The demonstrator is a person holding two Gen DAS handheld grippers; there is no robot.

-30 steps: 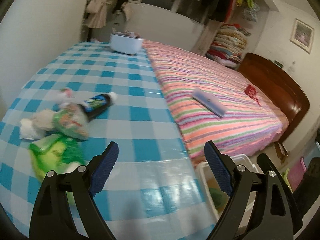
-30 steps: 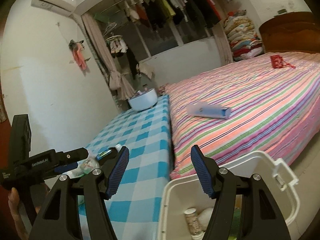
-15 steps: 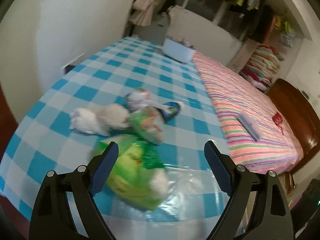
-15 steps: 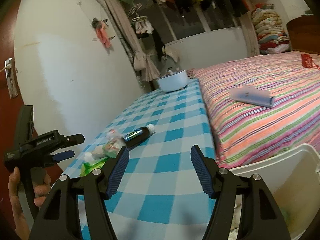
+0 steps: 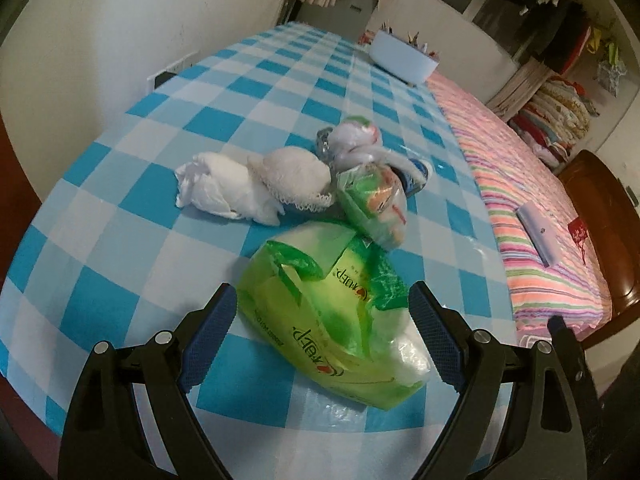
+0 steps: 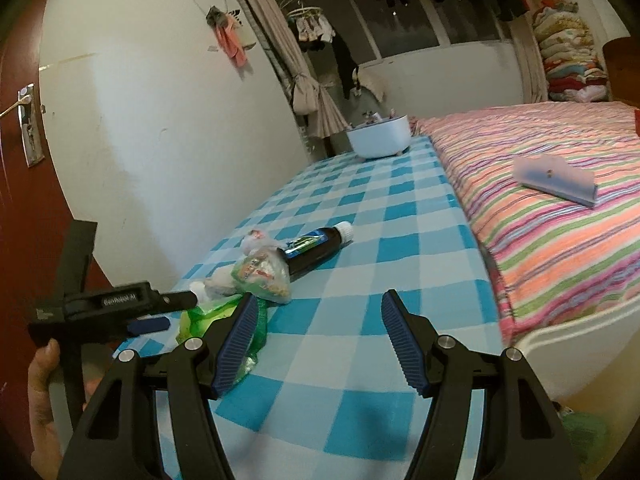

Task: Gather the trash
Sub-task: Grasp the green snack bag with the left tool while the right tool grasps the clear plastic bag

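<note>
A pile of trash lies on the blue checked table (image 5: 120,240). A green plastic bag (image 5: 336,320) is nearest, lying between the fingers of my open left gripper (image 5: 320,336), which straddle it without closing. Behind it are a small clear snack bag (image 5: 376,204), crumpled white tissue (image 5: 248,188) and a dark bottle (image 6: 316,248) with a white cap. My right gripper (image 6: 316,344) is open and empty above the table's near edge, right of the pile. The left gripper shows at the left of the right wrist view (image 6: 156,314).
A white bin's rim (image 6: 580,328) is at the table's right, beside the striped bed (image 6: 560,208). A white bowl (image 5: 404,60) stands at the table's far end. A pale flat packet (image 6: 556,178) lies on the bed. A wall runs along the table's left.
My left gripper has swung left from the bin side to the trash pile and closed in around the green bag. My right gripper has turned from the bin toward the table.
</note>
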